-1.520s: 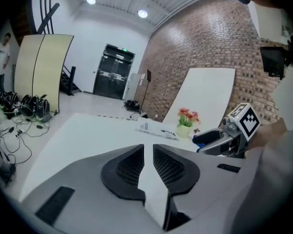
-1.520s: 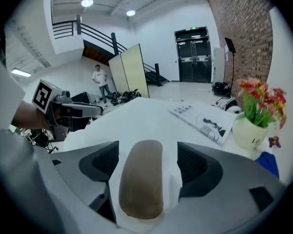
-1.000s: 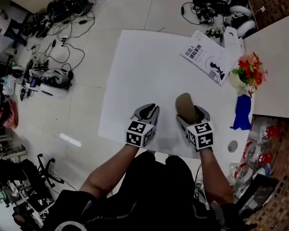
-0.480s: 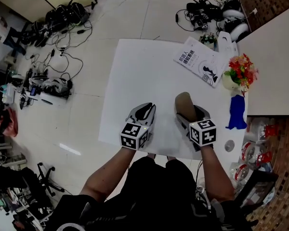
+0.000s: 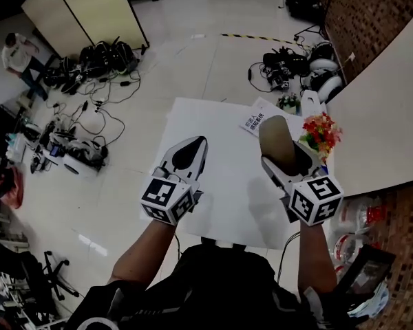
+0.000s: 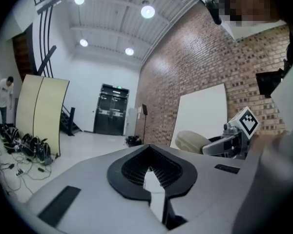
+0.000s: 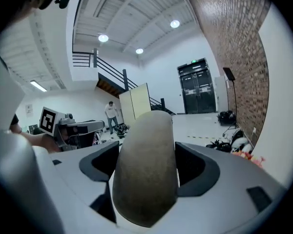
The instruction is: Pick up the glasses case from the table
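Observation:
The glasses case (image 5: 275,137), a tan rounded oblong, is up off the white table (image 5: 220,133), held upright between the jaws of my right gripper (image 5: 283,151), which is shut on it. In the right gripper view the case (image 7: 146,165) fills the middle between the jaws. My left gripper (image 5: 189,151) hovers level with it to the left, shut with nothing in it. The left gripper view shows its closed jaws (image 6: 149,172) pointing into the room, with the case (image 6: 190,141) and the right gripper (image 6: 234,135) off to the right.
A booklet (image 5: 258,121) and a small pot of red and yellow flowers (image 5: 319,130) sit at the table's far right. Cables and gear (image 5: 89,53) lie on the floor at left, where a person (image 5: 20,50) stands. A brick wall (image 5: 344,19) runs at right.
Both grippers have risen well above the table, the right one carrying the case up with it. The head view has tilted upward and shows more of the room.

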Demonstrator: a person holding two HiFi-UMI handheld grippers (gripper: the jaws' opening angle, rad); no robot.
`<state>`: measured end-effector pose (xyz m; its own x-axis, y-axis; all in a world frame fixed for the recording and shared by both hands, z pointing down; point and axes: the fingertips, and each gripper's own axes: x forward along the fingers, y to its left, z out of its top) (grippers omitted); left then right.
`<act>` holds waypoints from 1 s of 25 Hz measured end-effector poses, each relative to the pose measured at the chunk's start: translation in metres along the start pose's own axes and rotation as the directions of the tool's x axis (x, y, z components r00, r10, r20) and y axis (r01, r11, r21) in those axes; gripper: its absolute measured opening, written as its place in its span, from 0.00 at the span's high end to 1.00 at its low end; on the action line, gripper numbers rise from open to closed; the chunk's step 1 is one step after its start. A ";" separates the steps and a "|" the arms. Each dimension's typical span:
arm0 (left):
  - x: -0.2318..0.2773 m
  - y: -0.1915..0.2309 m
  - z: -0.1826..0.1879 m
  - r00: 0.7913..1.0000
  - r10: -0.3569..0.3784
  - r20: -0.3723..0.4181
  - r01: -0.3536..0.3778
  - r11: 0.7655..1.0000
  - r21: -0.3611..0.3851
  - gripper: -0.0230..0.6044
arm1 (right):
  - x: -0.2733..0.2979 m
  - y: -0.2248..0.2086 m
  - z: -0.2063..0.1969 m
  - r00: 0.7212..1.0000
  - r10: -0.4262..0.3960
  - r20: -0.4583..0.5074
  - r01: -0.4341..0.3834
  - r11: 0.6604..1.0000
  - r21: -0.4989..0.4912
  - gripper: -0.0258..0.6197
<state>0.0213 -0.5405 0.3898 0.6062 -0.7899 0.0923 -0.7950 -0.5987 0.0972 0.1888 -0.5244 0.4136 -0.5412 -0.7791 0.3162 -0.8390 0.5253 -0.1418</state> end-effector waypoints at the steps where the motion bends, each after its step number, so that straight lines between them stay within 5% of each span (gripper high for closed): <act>1: -0.002 -0.004 0.017 1.000 -0.008 0.029 0.008 1.000 0.015 0.96 | -0.006 0.001 0.015 1.000 -0.001 0.029 0.001 1.000 -0.015 0.45; 6: -0.011 -0.025 0.052 0.997 -0.007 0.075 0.003 0.999 0.053 0.96 | -0.032 -0.002 0.050 0.993 0.012 0.114 -0.005 0.998 -0.060 0.45; 15: -0.019 -0.074 0.047 0.999 -0.006 0.037 0.002 0.996 0.086 0.96 | -0.068 -0.013 0.045 0.991 0.036 0.131 -0.030 0.998 -0.048 0.45; 25: -0.151 -0.092 0.038 0.991 -0.107 0.077 0.098 0.989 0.109 0.96 | -0.129 0.104 0.030 0.985 -0.042 0.166 0.055 0.996 -0.073 0.45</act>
<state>0.0020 -0.3709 0.3295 0.6845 -0.7290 0.0049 -0.7290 -0.6845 -0.0031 0.1697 -0.3793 0.3299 -0.5069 -0.8467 0.1621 -0.8613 0.5050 -0.0554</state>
